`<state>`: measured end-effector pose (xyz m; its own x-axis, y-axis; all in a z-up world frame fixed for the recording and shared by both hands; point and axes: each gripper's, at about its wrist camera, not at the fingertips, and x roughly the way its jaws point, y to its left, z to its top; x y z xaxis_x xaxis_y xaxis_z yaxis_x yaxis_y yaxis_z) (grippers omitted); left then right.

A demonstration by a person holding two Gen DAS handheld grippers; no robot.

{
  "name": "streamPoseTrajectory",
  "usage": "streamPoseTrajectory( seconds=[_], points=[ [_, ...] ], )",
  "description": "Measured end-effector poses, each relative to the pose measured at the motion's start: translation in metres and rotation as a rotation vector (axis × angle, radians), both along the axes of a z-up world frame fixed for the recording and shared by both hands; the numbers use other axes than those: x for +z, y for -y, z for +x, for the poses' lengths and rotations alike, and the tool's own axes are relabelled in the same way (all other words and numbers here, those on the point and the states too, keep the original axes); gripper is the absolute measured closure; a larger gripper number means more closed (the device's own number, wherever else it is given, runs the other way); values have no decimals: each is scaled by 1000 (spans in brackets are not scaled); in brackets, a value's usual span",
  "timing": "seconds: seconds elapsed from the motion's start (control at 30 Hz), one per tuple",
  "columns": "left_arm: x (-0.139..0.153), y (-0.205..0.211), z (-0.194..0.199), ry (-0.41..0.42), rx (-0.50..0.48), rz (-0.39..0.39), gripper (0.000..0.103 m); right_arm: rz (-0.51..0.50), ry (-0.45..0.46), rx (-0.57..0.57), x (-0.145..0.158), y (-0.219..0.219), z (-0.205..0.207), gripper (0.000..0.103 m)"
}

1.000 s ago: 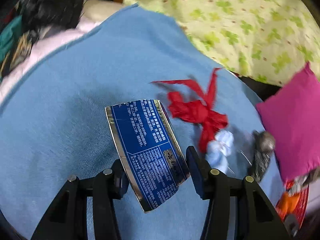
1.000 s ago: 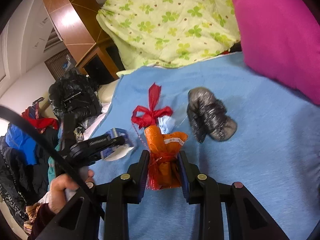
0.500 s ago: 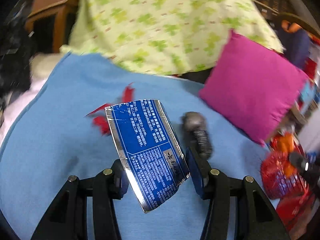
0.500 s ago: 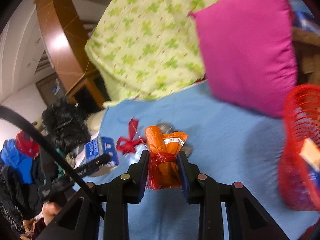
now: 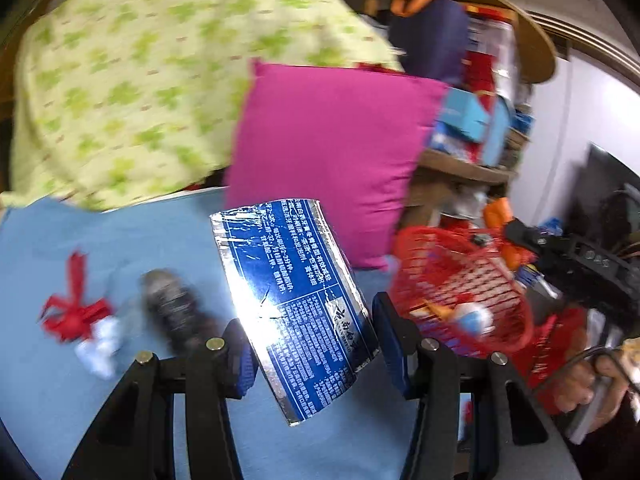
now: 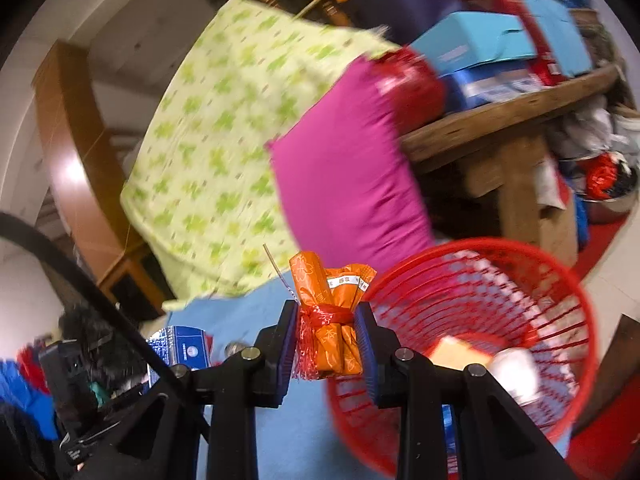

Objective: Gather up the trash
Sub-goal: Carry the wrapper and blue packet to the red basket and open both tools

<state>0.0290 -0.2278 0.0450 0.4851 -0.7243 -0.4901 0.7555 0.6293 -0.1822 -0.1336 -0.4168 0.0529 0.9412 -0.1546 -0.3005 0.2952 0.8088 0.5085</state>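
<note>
My left gripper [image 5: 312,350] is shut on a blue and silver foil wrapper [image 5: 292,296], held above the blue bed sheet [image 5: 120,240]. My right gripper [image 6: 326,344] is shut on an orange wrapper bundle [image 6: 330,320] tied with red ribbon, held beside the rim of the red mesh basket [image 6: 560,280]. The basket, also in the left wrist view [image 5: 500,280], holds a few pieces of trash. A red ribbon scrap [image 5: 74,312], a white-blue scrap [image 5: 100,344] and a dark crumpled wrapper [image 5: 172,308] lie on the sheet. The foil wrapper also shows in the right wrist view [image 6: 180,348].
A magenta pillow [image 5: 328,148] and a green clover blanket [image 5: 132,80] lie at the back of the bed. A cluttered wooden table [image 6: 512,120] stands behind the basket. The person's right hand and gripper [image 5: 580,272] are past the basket.
Both grippers have swung right, from over the bed to the red basket, each keeping its wrapper. The basket now sits right by the right gripper.
</note>
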Motion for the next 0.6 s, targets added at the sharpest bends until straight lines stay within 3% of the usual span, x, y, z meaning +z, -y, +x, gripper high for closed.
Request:
streamPoseTrajectory(
  seconds=[0.17, 0.47, 0.53, 0.57, 0.6],
  points=[
    [18, 68, -22, -4, -128, 8, 49, 104, 62, -77, -3, 50, -33, 71],
    [14, 148, -39, -41, -241, 73, 44, 272, 37, -107, -27, 96, -43, 69],
    [7, 158, -40, -44, -250, 101, 39, 296, 27, -104, -31, 101, -43, 62],
    [5, 159, -41, -42, -248, 110, 38, 319, 29, -101, -33, 104, -44, 44],
    [4, 161, -41, -41, -247, 115, 38, 328, 37, -105, -34, 106, -46, 36]
  ],
)
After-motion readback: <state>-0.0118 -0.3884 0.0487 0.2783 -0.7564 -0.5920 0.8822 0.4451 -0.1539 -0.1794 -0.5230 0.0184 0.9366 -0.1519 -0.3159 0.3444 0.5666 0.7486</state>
